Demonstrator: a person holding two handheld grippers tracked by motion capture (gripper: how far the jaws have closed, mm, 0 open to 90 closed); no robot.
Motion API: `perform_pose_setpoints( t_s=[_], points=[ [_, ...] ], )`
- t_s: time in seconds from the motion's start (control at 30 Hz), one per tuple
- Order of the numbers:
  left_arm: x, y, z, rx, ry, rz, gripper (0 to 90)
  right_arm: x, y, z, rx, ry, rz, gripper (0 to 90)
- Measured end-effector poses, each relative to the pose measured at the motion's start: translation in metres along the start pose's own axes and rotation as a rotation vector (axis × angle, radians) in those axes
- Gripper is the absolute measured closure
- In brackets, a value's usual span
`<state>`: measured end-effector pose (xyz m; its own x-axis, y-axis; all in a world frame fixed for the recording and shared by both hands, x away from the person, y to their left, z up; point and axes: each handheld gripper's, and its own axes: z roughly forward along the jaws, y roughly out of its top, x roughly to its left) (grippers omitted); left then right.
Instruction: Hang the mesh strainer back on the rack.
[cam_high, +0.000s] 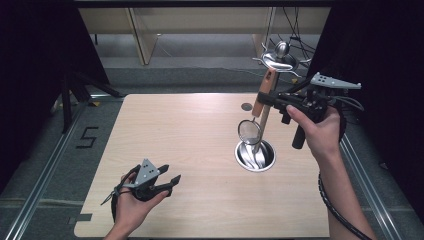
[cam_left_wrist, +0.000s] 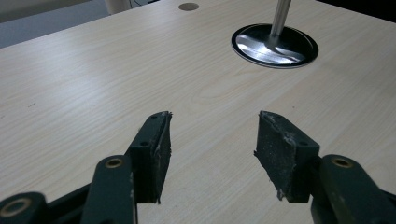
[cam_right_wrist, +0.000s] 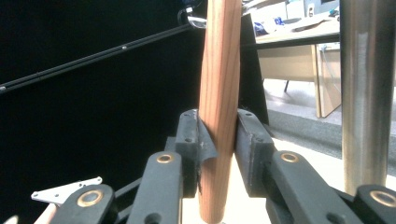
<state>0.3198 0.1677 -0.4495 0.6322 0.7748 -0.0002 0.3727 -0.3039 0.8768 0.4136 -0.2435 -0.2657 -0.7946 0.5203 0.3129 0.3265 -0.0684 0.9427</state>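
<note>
Jaws of the right gripper pinch the wooden handle of a small strainer, held above the stand's round base near the counter's right edge. Left gripper jaws spread, empty, near the front edge.

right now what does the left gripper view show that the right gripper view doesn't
Left gripper view alone: the left gripper open over the bare wooden table, the round steel base of the stand, and a small grey disc near the far edge.

Right gripper view alone: the right gripper shut on a wooden handle, against a dark backdrop with office furniture behind.

Both: the stand's upright steel pole.
</note>
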Motion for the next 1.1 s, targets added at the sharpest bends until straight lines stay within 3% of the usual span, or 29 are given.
perform_pose_setpoints(
  t_s=[0.27,0.33,0.57,0.97,1.1],
  points=[
    [0.0001,-0.0001,-0.0001,0.000,0.000,-0.002,44.3,-0.0017,-0.0001,-0.0015,-0.003,-0.003,0.014,73.4],
    [0.0001,-0.0002,-0.0002,0.000,0.000,-0.002,44.3,-0.0036,0.0000,-0.0017,-0.010,-0.007,-0.006,73.4],
    [0.0001,-0.0004,-0.0004,-0.002,0.002,-0.007,44.3,-0.0043,-0.0005,-0.0026,-0.013,-0.009,0.004,73.2],
    [0.0005,-0.0006,-0.0006,-0.008,-0.002,-0.018,44.2,-0.0054,-0.0020,-0.0034,-0.016,-0.033,-0.024,71.8],
    [0.0009,-0.0004,-0.0017,-0.003,0.001,-0.016,44.2,-0.0054,-0.0032,-0.0035,-0.011,-0.040,-0.005,71.2]
  ],
)
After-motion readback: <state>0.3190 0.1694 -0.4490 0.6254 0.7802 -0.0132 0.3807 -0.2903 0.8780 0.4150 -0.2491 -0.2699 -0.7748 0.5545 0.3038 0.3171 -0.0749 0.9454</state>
